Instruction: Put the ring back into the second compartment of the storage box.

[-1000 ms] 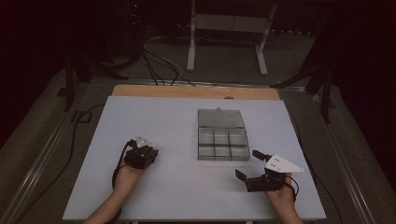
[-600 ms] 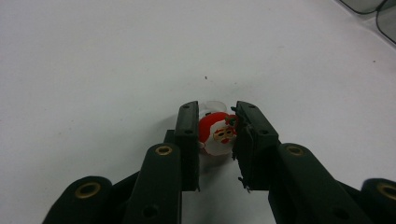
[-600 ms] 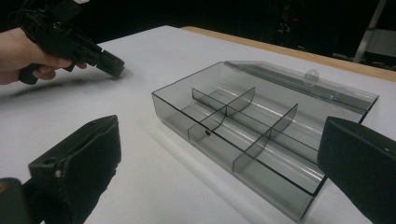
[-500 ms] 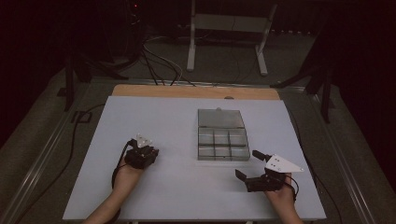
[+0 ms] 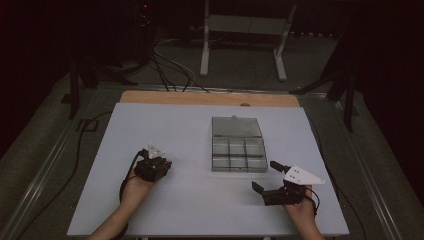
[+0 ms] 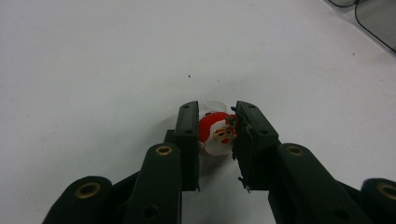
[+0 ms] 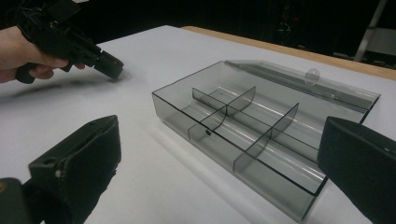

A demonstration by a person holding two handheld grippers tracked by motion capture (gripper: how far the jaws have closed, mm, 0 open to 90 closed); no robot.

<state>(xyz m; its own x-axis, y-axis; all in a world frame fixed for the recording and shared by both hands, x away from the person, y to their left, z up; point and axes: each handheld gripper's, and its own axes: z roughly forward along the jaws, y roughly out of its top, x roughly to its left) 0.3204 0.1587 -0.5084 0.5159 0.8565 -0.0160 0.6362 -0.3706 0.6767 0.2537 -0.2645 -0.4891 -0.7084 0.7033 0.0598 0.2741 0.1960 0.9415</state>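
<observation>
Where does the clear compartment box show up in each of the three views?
High view: the compartment box lies right of centre on the white table, lid open toward the far edge.
Left gripper view: a dark corner at top right may be the box; I cannot tell.
Right gripper view: it spans the middle and right, empty.
Shared landmark: the left gripper, shut on a small Santa figure.

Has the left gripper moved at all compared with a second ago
No. In the high view the left gripper sits at the same spot left of the clear divided box as before.
</observation>
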